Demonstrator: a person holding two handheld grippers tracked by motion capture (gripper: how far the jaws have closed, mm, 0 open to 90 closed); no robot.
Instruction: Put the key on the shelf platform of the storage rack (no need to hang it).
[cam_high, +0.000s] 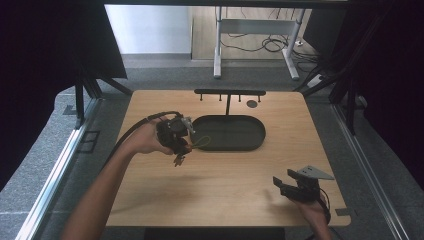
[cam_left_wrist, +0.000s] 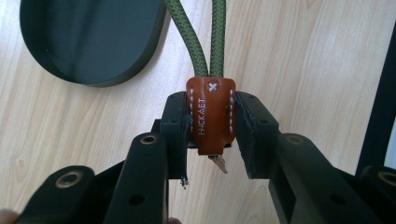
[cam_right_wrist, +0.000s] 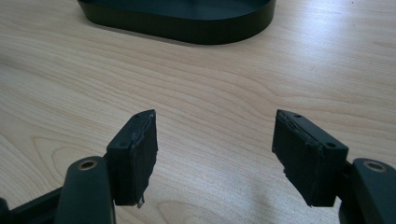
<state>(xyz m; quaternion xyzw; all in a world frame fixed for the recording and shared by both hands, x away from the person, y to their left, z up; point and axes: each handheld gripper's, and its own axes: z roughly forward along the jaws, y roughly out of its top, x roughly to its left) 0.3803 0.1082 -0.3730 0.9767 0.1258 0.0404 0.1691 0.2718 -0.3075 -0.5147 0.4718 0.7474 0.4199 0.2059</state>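
A keyring with a brown leather tab (cam_left_wrist: 211, 115) and a loop of green cord (cam_left_wrist: 205, 35) is held clamped between the jaws of the left gripper (cam_high: 176, 137), the pads pressed against both sides of the tab; a small metal piece can be seen hanging below the tab, too small to be identified. In the high view the keyring is carried just off the left end of the dark oval tray (cam_high: 235, 145), with the green loop reaching over the tray's rim. The step in hand is judged to be the carrying of the keyring, either towards the tray or towards the black hook rack (cam_high: 229, 93) that stands just behind the tray; which of the two is meant cannot be told. For the next move the cord loop would have to be kept hanging free and the grip on the tab kept firm until the keyring is brought over its place. The right gripper (cam_high: 290, 186) is held with its jaws wide apart and nothing between them, low over the wooden table (cam_high: 210, 185), well apart from the tray on the near right side. One keyring, one tray, one rack with four pegs and two grippers are counted; one small dark disc (cam_high: 252, 104) is seen behind the tray beside the rack.
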